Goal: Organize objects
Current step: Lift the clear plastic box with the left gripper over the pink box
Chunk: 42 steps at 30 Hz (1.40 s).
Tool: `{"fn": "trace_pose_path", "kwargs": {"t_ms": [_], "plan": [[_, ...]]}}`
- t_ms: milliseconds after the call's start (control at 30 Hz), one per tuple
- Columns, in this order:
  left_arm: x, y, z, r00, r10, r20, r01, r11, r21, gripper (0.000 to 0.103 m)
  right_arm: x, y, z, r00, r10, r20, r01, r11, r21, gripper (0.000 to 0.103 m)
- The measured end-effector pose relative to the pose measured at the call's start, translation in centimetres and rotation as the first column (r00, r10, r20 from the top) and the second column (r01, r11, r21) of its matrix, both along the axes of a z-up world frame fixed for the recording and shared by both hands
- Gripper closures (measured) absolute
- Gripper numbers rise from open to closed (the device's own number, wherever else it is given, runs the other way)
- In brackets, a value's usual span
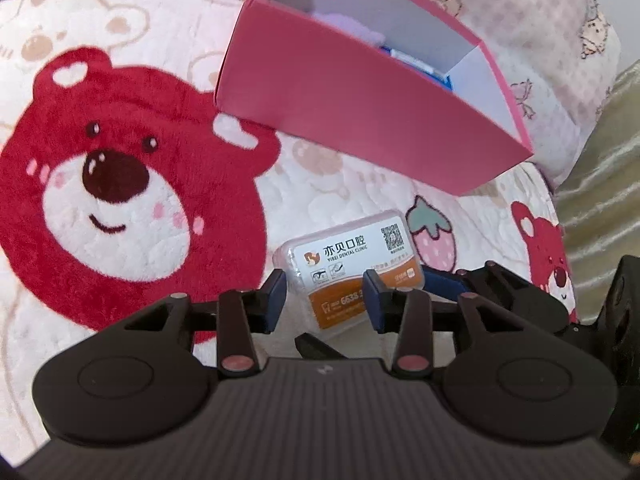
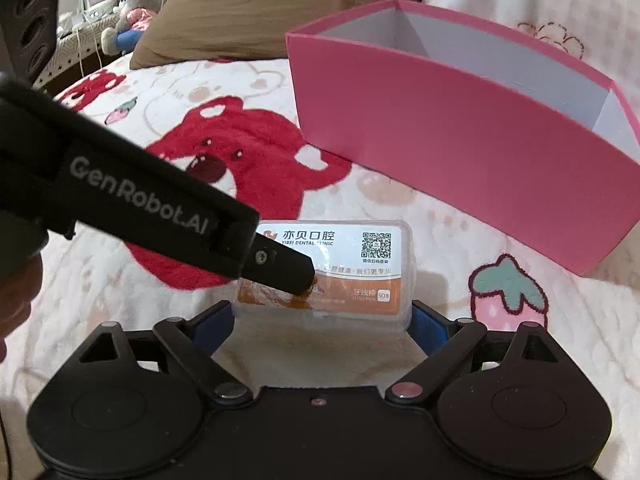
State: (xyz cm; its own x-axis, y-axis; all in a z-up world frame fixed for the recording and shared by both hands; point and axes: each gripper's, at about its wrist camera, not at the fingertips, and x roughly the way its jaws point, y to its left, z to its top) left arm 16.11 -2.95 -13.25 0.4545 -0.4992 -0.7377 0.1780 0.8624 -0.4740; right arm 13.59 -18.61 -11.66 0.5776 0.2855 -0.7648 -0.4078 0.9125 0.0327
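A clear plastic floss-pick box (image 2: 326,274) with a white and orange dental clinic label lies on the bear-print blanket. My right gripper (image 2: 324,326) is open, its blue pads on either side of the box's near end. My left gripper (image 1: 326,300) is open and hovers over the same box (image 1: 348,268); its black finger (image 2: 280,266) crosses the box's left part in the right wrist view. A pink cardboard box (image 2: 452,152) with a white inside stands behind, open on top; blue and lilac items (image 1: 416,66) lie in it.
The blanket (image 1: 132,184) shows a big red bear and strawberries. A brown pillow (image 2: 280,4) and plush toys (image 2: 136,12) lie at the back left. A pink checked pillow (image 1: 520,28) sits behind the pink box.
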Motion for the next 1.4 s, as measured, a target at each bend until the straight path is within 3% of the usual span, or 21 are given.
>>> {"fn": "trace_pose_path", "kwargs": {"t_ms": [200,367,1000,1267,1400], "plan": [[-1.5,-0.1,3.5,0.994,-0.036,0.101,0.038,0.999,-0.02,0.064,-0.8,-0.6,1.6,1.0,-0.031,0.001,0.031,0.999,0.024,0.009],[-2.1,0.1,5.0,0.994,-0.063,0.094,0.07,0.995,-0.065,0.064,-1.6,-2.0,3.5,0.997,-0.078,-0.016,0.079,0.994,0.072,0.015],[-5.2,-1.2,8.5,0.985,-0.104,0.135,0.107,0.994,-0.014,0.065,-5.8,-3.1,9.0,0.995,-0.034,0.091,0.03,0.999,0.036,0.018],[-5.1,-2.3,11.2,0.978,-0.118,0.17,0.112,0.993,0.045,0.064,-6.1,-3.1,10.7,0.99,-0.029,0.14,0.028,1.0,0.009,0.018],[-4.4,-2.2,12.4,0.977,-0.123,0.173,0.118,0.992,0.034,0.064,-5.8,-3.4,12.0,0.986,-0.028,0.162,0.028,1.0,0.001,0.018]]}}
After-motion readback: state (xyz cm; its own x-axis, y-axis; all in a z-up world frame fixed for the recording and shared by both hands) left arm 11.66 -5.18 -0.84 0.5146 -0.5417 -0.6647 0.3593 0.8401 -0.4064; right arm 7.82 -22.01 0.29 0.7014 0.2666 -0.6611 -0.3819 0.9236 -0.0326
